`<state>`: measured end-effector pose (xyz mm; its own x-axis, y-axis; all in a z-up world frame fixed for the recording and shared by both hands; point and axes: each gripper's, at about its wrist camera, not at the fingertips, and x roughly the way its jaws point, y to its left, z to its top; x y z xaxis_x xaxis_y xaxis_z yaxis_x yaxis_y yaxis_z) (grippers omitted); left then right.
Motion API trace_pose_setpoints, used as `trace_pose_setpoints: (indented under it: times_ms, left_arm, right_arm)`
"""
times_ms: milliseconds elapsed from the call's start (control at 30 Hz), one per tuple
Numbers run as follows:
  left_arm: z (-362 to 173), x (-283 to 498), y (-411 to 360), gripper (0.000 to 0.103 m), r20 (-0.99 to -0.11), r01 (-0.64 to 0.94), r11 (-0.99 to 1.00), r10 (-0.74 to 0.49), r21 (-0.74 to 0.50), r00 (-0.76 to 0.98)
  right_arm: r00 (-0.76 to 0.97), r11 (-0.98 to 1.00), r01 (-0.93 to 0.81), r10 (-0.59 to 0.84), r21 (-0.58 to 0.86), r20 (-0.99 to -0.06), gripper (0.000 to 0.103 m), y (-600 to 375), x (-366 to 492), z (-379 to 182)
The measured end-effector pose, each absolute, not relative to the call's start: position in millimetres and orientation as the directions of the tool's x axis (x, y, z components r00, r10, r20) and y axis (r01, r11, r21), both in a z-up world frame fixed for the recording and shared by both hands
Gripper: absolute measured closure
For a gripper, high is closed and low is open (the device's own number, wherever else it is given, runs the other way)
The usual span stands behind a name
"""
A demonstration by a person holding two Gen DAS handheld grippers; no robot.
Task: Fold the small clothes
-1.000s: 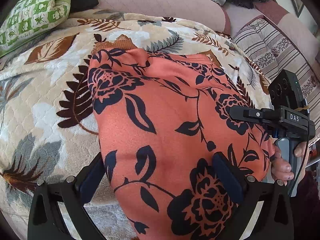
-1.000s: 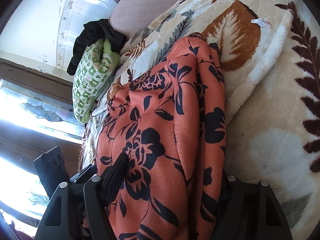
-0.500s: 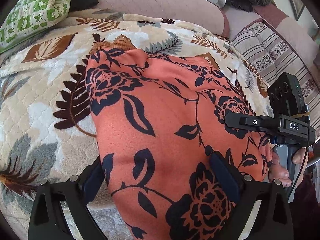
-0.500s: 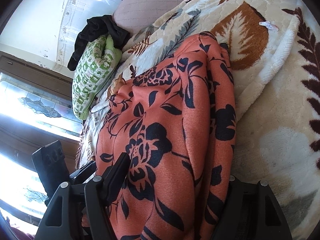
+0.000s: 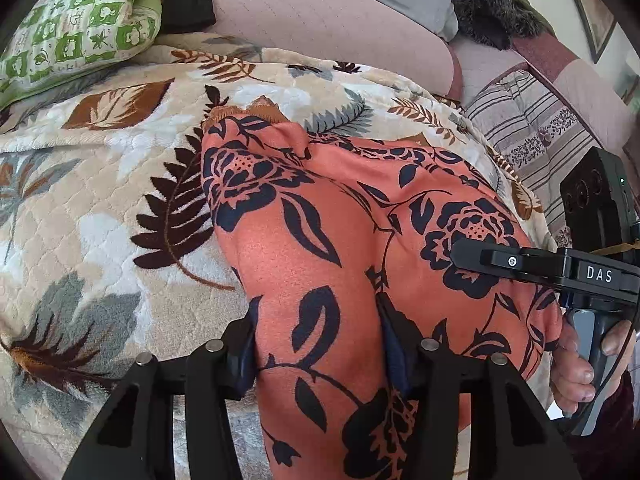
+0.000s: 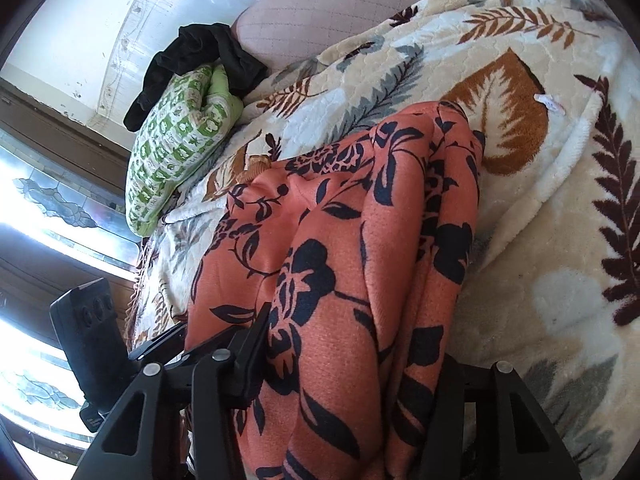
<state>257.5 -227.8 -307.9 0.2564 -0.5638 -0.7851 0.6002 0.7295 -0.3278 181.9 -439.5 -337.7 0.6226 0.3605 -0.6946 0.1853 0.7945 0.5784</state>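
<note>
An orange garment with a dark floral print (image 5: 320, 220) lies on a leaf-patterned blanket (image 5: 100, 220). Its near edge runs up between the jaws of my left gripper (image 5: 318, 320). Those jaws are closing, and both pads press a bunched ridge of the cloth. In the right wrist view the same garment (image 6: 360, 200) rises in long folds into my right gripper (image 6: 352, 344). Its jaws are closing too, with the cloth gathered between the pads. A hand (image 5: 576, 364) holds the right gripper's handle at the garment's right edge.
A green checked pillow (image 5: 80, 28) and black clothing (image 6: 200, 56) lie at the far left of the blanket (image 6: 560, 240). Behind it runs a pink sofa back (image 5: 320, 28), with a striped cushion (image 5: 532, 120) at the right. A bright window (image 6: 40, 200) is on the left.
Both pairs of jaws have narrowed onto the garment's near edge, bunching the cloth between them. The right gripper has risen a little, and the cloth there stands in taller folds.
</note>
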Motion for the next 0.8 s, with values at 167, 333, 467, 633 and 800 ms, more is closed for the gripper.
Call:
trace_pose_setpoints:
  times_ms: [167,333,467,633,800]
  left_arm:
    - [-289,257,-211,0.051,-0.76,0.583,0.746,-0.57,-0.32,0.312]
    - [-264,258,-177,0.051,-0.726,0.548,0.778,-0.563,-0.305,0.395]
    - [-248,257,-145,0.051,-0.702,0.523,0.798,-0.555,-0.298,0.447]
    - [-245,248,-113,0.051,-0.701,0.513,0.82,-0.522,-0.255,0.486]
    - [-245,240,-96,0.052,-0.717,0.501,0.839,-0.483,-0.214,0.503]
  right_arm:
    - [0.662,0.819,0.161,0.324,0.55,-0.676,0.052,-421,180,-311]
    - [0.704,0.823,0.105,0.335,0.558,-0.627,0.052,-396,185,-288]
    - [0.726,0.824,0.048,0.359,0.565,-0.586,0.052,-370,189,-275]
    - [0.731,0.814,-0.01,0.403,0.581,-0.551,0.052,-339,191,-272]
    - [0.716,0.806,-0.016,0.423,0.592,-0.556,0.052,-313,188,-281]
